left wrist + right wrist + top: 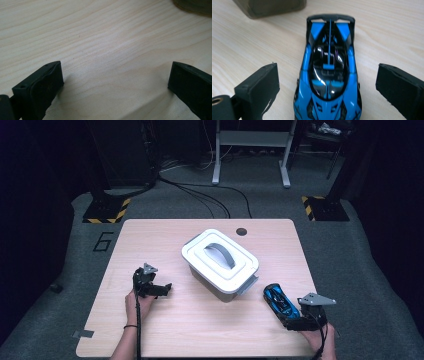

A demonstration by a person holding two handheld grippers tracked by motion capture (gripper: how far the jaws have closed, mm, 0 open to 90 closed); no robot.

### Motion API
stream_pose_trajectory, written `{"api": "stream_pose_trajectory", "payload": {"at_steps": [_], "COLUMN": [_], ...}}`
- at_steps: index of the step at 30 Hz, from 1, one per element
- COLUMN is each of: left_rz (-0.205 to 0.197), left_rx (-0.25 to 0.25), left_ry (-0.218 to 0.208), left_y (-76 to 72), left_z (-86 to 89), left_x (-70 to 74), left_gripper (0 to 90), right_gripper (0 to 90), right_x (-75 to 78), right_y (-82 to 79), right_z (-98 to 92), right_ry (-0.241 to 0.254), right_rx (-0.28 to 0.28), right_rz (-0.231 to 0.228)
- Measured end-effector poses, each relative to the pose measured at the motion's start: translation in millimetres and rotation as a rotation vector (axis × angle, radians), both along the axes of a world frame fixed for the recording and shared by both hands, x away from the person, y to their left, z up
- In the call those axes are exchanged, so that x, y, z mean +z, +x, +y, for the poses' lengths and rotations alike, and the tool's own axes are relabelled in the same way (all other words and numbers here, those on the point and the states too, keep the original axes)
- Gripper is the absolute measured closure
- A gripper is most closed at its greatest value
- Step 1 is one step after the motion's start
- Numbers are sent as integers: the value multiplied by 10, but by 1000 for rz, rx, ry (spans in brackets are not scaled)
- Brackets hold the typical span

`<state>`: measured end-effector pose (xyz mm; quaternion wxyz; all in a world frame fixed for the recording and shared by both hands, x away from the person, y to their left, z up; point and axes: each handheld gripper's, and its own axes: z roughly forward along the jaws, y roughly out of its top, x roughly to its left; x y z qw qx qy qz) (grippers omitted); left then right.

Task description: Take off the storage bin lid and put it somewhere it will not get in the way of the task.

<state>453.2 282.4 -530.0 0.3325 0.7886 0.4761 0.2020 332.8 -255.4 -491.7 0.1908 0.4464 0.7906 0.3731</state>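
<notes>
Dark floor and black stands surround a pale wooden table [165, 335], with cables trailing off toward a metal frame at the back. Near the middle of the table sits a white lidded storage box [220, 262] with a grey handle across its lid, set at an angle. Just beside its near right corner lies a blue and black toy race car [328, 75], resting on the wood. The right tongs [327, 92] are spread wide, one jaw on each side of the car's body, with a gap left on both sides. Over on the left, well apart from the box, the left tongs [116, 82] are also spread, low over bare wood with nothing between the jaws.
</notes>
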Motion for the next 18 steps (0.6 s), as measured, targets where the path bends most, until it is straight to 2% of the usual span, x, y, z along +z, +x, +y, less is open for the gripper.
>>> {"api": "stream_pose_trajectory", "payload": {"at_steps": [7,9,10,18], "left_rz": [-8,2,-9,2], "left_rx": [0,-5,1,-4], "left_ry": [-3,0,-5,2], "left_y": [0,0,1,2], "left_z": [-4,0,-6,-5], "left_x": [-5,2,-7,4], "left_gripper": [2,2,2,2], "right_gripper": [39,37,37,40], "right_x": [219,284,305,525], "right_y": [125,173,187,314], "right_z": [137,178,190,316], "right_ry": [-22,-25,-26,-17], "right_rx": [30,46,48,83], "right_rz": [-7,-5,-10,-27]}}
